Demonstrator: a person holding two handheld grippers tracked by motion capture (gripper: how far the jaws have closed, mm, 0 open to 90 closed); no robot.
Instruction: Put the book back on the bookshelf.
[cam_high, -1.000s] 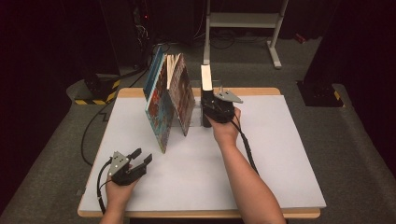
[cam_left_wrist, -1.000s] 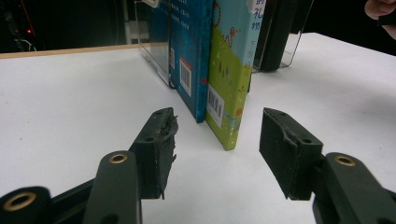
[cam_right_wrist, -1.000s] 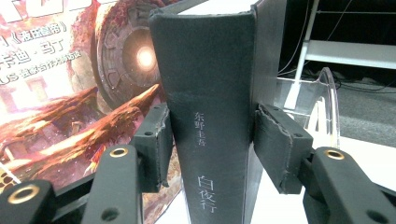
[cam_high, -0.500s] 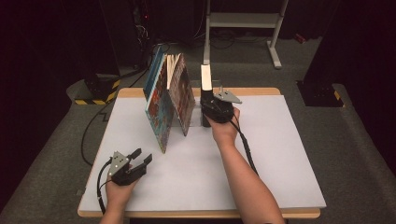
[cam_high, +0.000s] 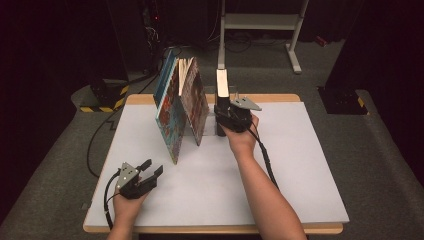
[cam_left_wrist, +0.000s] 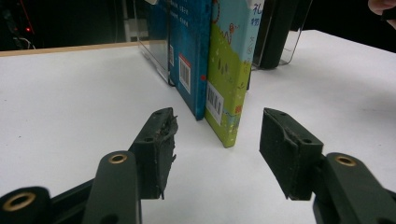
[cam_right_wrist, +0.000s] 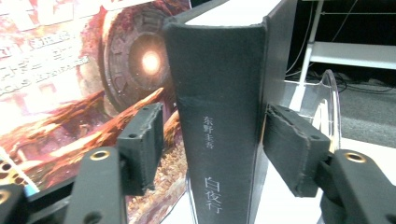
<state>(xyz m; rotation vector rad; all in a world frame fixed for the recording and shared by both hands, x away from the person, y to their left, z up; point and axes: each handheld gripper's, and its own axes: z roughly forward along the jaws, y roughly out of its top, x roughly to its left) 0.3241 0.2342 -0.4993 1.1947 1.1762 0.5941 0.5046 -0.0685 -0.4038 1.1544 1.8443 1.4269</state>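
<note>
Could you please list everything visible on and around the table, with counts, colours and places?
Black book: one, black with a pale top edge, upright at the table's far middle, between the right gripper's jaws.
Leaning books: at least three, blue, green and reddish covers, standing left of the black book.
Clear stands: two, transparent, one at each end of the row.
Table: one, white top with wooden edge.
Metal frame: one, pale grey, on the floor behind the table.
Striped base: one, yellow and black, on the floor far left.
Left gripper: black, near left of the table, open and holding nothing.
Right gripper: black, jaws just opening, the left one clear of the spine.
</note>
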